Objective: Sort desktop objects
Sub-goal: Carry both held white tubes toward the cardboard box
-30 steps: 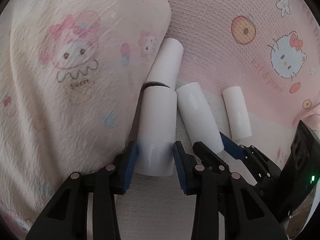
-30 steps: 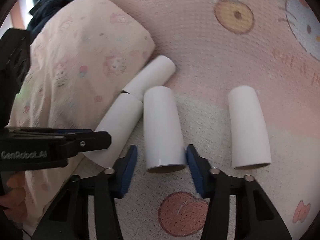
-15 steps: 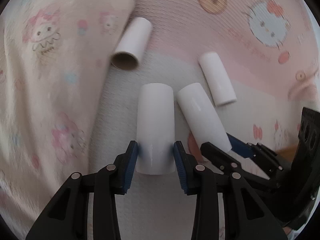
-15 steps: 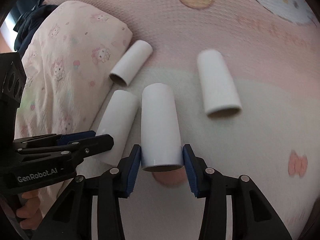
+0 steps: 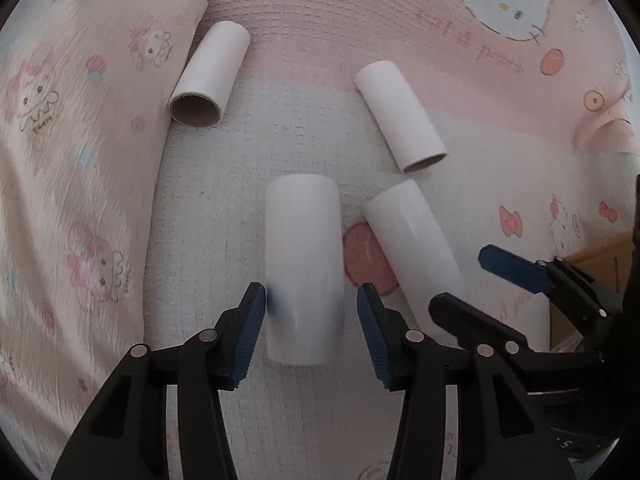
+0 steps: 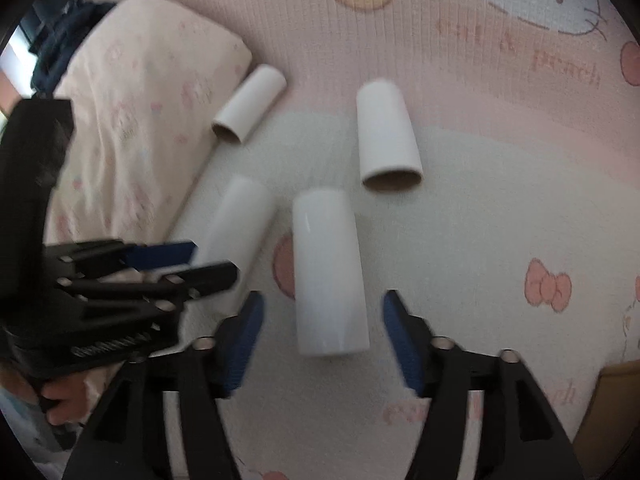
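Several white paper tubes lie on a pink cartoon-print sheet. In the left wrist view one tube (image 5: 304,268) lies between the fingers of my left gripper (image 5: 310,312), which stands open with gaps at both pads. Beside it lies a second tube (image 5: 412,240), between the fingers of my right gripper (image 6: 322,320), also open; this tube shows in the right wrist view (image 6: 328,276). Two more tubes lie farther off: one by the pillow (image 5: 210,76) and one on the right (image 5: 400,116).
A pink printed pillow (image 5: 72,160) lies along the left side. A brown cardboard box edge (image 5: 592,256) shows at the right, and in the right wrist view (image 6: 616,412). Dark clothing (image 6: 60,52) lies beyond the pillow.
Both grippers pulled their tubes back toward me, away from the pillow and the other two tubes. Both have now opened, releasing the tubes onto the sheet.
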The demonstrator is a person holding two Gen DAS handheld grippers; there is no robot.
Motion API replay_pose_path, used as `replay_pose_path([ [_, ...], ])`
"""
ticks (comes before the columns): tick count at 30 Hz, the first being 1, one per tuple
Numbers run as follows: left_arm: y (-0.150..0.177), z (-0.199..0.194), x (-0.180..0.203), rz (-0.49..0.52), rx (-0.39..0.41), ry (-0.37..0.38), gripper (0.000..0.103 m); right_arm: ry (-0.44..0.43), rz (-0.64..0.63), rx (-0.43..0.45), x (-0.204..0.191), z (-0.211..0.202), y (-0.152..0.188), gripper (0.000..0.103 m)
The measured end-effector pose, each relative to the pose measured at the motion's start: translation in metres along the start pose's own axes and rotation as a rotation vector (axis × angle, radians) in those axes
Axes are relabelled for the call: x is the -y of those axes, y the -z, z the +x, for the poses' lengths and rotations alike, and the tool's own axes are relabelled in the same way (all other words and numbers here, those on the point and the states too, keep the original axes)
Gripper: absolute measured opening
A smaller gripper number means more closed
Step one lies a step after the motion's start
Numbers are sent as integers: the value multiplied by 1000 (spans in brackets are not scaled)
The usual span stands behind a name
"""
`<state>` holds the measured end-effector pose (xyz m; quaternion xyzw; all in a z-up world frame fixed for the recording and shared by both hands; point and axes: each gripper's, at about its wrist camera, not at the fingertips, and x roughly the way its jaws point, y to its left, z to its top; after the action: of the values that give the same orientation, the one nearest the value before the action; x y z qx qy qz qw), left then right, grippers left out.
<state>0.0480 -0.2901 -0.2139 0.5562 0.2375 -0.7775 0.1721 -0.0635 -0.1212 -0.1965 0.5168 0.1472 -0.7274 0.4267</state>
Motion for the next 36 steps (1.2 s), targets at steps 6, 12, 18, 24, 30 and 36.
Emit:
replay_pose_path([
  [6,-11,14,-3,-114,4,47,48,38,-20,-56,7,24,-2,63],
  [12,-14,20,3,-120,9,55,48,21,-41,-70,5,42,-8,63],
  [18,-14,21,18,-50,9,28,48,31,-7,-112,-2,62,-9,47],
  [24,-7,24,26,-76,16,80,48,55,26,-121,2,55,-5,40],
  [30,2,26,41,-65,-8,95,48,139,7,-109,4,37,5,40],
  [36,8,29,50,-62,-9,79,48,116,53,-53,4,9,21,40],
])
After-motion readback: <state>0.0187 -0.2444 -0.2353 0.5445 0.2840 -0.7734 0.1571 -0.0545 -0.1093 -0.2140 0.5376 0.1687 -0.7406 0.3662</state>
